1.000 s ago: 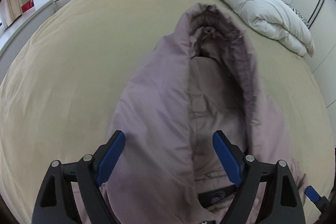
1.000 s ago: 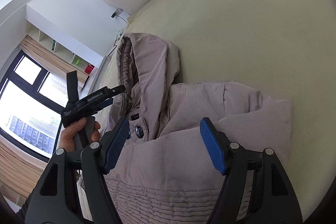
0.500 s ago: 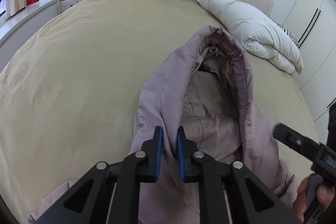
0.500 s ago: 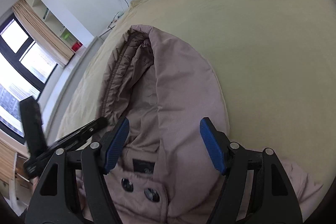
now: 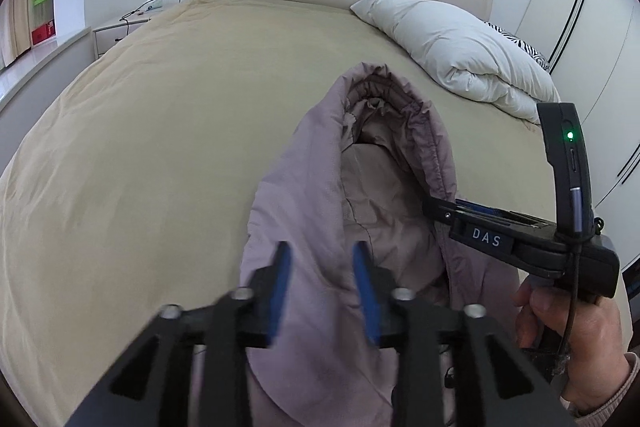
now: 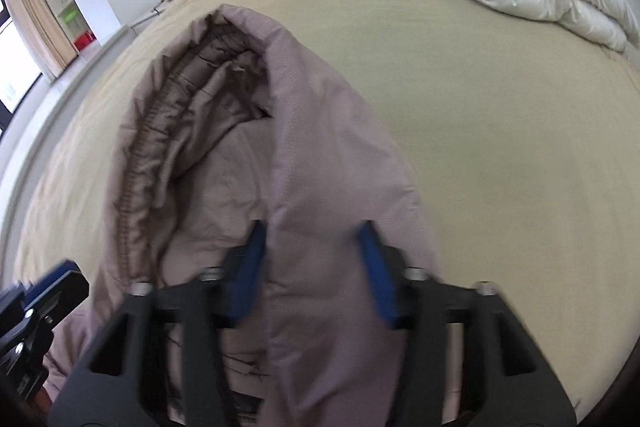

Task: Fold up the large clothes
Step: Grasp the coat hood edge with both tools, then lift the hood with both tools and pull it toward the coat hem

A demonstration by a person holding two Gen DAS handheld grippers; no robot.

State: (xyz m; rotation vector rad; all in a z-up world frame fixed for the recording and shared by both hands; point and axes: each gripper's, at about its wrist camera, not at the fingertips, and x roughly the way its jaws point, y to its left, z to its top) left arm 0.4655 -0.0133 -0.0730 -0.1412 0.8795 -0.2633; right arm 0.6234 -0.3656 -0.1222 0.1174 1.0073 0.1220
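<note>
Mauve hooded coat [image 5: 320,211] lies on the beige bed [image 5: 140,131], its hood pointing toward the upper middle of the left wrist view. At the bottom centre the left claw [image 5: 322,291] stands partly open, its jaws having just been opening; a ridge of the hood's left edge lies between the blue pads [image 5: 280,287], which do not press on it. At the right edge a hand [image 5: 576,331] holds the right claw [image 5: 444,209] against the hood's other edge. A white duvet [image 5: 460,55] sits at the upper right.

In the right wrist view the coat fills the centre and left. The right claw [image 6: 316,267], bottom centre, has just been closing and straddles the hood's right-hand fold; the fabric fills the gap between the blurred pads [image 6: 376,275], though a firm grip cannot be told. The left claw [image 6: 52,287] shows at the lower left edge.
</note>
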